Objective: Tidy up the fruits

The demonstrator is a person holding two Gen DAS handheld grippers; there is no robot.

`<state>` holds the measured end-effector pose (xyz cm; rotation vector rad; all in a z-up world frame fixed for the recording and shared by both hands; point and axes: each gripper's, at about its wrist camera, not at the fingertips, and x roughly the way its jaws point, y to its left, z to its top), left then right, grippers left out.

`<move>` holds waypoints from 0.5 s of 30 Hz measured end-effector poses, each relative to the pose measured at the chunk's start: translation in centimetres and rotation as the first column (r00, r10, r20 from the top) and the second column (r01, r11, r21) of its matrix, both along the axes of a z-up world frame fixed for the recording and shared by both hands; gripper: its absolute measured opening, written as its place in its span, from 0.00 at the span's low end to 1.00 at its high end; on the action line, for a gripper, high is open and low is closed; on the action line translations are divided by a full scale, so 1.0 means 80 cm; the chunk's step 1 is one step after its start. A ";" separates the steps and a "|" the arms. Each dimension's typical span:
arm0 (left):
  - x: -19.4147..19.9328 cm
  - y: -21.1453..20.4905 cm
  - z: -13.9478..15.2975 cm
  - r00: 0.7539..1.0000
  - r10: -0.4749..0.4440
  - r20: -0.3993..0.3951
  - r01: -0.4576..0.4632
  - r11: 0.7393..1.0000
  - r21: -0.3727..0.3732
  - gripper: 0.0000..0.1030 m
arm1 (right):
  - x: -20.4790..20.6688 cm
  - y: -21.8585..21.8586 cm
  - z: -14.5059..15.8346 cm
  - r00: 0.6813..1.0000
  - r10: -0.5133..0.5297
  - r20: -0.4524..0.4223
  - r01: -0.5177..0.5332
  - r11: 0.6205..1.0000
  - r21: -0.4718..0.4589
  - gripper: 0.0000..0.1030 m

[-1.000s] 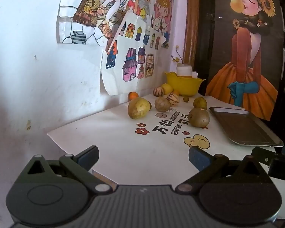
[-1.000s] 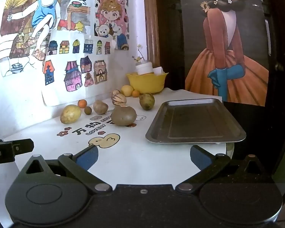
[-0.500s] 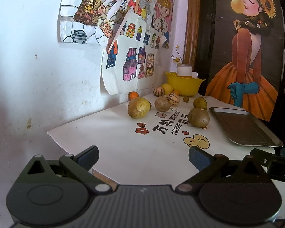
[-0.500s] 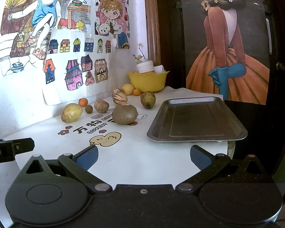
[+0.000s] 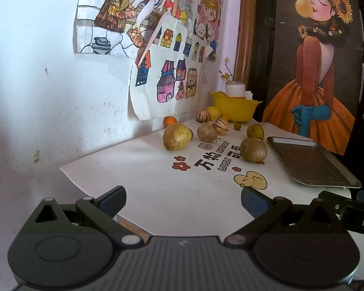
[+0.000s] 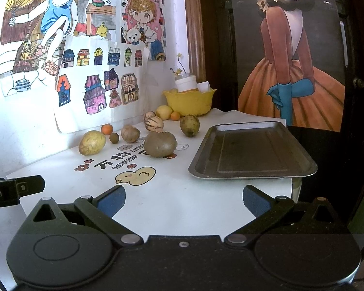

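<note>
Several fruits lie loose on a white table: a yellow-green one (image 5: 177, 136) (image 6: 92, 142) at the left, a big brown one (image 5: 253, 149) (image 6: 160, 144) nearest the tray, striped ones (image 5: 220, 125) (image 6: 154, 123), a small orange (image 5: 169, 121) (image 6: 107, 129) by the wall. An empty metal tray (image 5: 310, 163) (image 6: 252, 150) sits at the right. My left gripper (image 5: 183, 200) and right gripper (image 6: 184, 200) are both open and empty, near the table's front edge, well short of the fruits.
A yellow bowl (image 5: 235, 108) (image 6: 189, 101) holding a white cup stands at the back by the wall. Drawings hang on the wall to the left. A dark door with a poster stands behind the tray. The table edge (image 5: 92, 181) is close at the left.
The right gripper has drifted slightly forward toward the table and the tray. The left gripper has barely moved. Both stay open.
</note>
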<state>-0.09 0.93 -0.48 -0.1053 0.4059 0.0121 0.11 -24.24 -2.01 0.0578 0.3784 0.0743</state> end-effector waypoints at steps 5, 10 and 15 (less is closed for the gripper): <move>0.000 0.000 0.000 1.000 -0.001 -0.001 0.001 1.000 0.000 1.00 | 0.000 0.000 0.000 1.000 0.000 0.000 0.000 1.000 0.000 1.00; -0.003 -0.003 -0.003 1.000 -0.004 0.002 0.004 1.000 0.000 1.00 | 0.000 0.000 0.000 1.000 0.000 -0.001 0.000 1.000 0.001 1.00; -0.003 -0.004 -0.003 1.000 -0.004 0.002 0.004 1.000 -0.001 1.00 | 0.000 0.001 -0.001 1.000 0.001 -0.003 -0.001 1.000 0.002 1.00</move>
